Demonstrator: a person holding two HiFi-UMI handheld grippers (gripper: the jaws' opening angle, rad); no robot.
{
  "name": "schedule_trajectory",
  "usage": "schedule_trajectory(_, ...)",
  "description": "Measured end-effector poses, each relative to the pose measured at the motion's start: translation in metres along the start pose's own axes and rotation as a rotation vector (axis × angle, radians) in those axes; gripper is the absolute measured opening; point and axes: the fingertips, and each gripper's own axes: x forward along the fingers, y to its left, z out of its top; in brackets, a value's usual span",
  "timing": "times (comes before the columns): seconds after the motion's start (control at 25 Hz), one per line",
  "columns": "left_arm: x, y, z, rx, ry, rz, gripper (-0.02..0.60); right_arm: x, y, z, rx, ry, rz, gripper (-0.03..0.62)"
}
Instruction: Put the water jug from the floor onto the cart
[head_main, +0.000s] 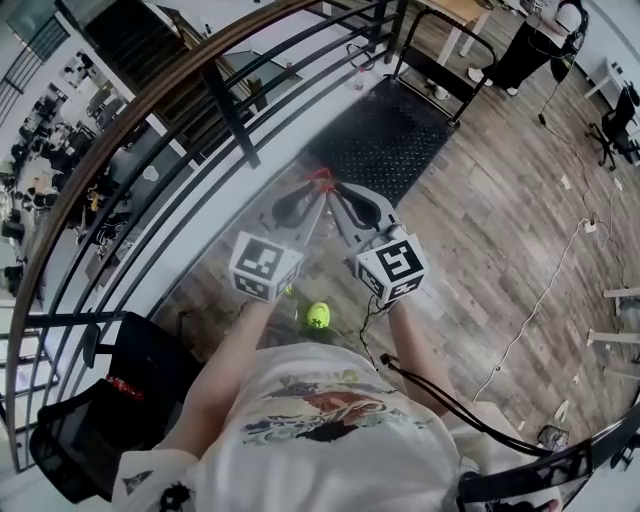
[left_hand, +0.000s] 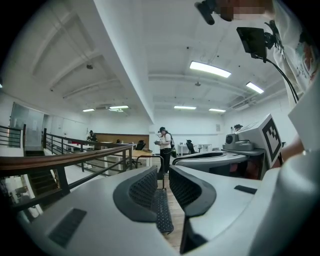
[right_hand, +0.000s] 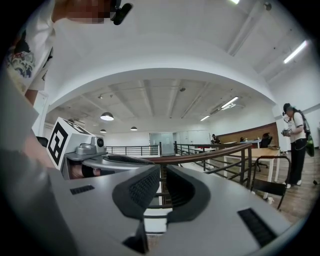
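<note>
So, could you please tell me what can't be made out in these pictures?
- No view shows the water jug for sure; in the head view the left gripper and right gripper cover the floor beneath them.
- The red bit at their tips, head view: too small to identify.
- The green thing, head view: too small to name.

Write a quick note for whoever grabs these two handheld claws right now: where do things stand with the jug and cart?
Left gripper: jaws slightly apart, empty.
Right gripper: jaws nearly together, empty.
Cart: ahead of both grippers, no jug on it.
Jug: not clearly visible; a red spot by the gripper tips may be its cap.
Done: nothing yet.
Left: grip the jug, lift it onto the cart.
</note>
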Motion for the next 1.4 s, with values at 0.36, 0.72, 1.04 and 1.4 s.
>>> schedule_trajectory(0.36, 0.012, 0.006, -0.001, -0.016, -0.010, -0.011, 0.052, 0.007, -0.012, -0.002, 0.003, 0.005, -0.008, 0.029)
schedule_trajectory(0.72, 0.024, 0.028, -0.004, -0.027, -0.015, 0.003, 0.052, 0.029, -0.022, -0.009, -0.001, 0.042, -0.013, 0.029)
schedule_trajectory(1.04, 0.047, 0.072, -0.012, -0.045, -0.006, -0.008, 0.052, 0.074, -0.042, -0.016, -0.005, 0.061, -0.020, 0.029)
schedule_trajectory(1.4, 0.080, 0.126, -0.021, -0.028, 0.004, -0.040, 0.052, 0.130, -0.071, -0.020, -0.006, 0.041, -0.040, 0.029)
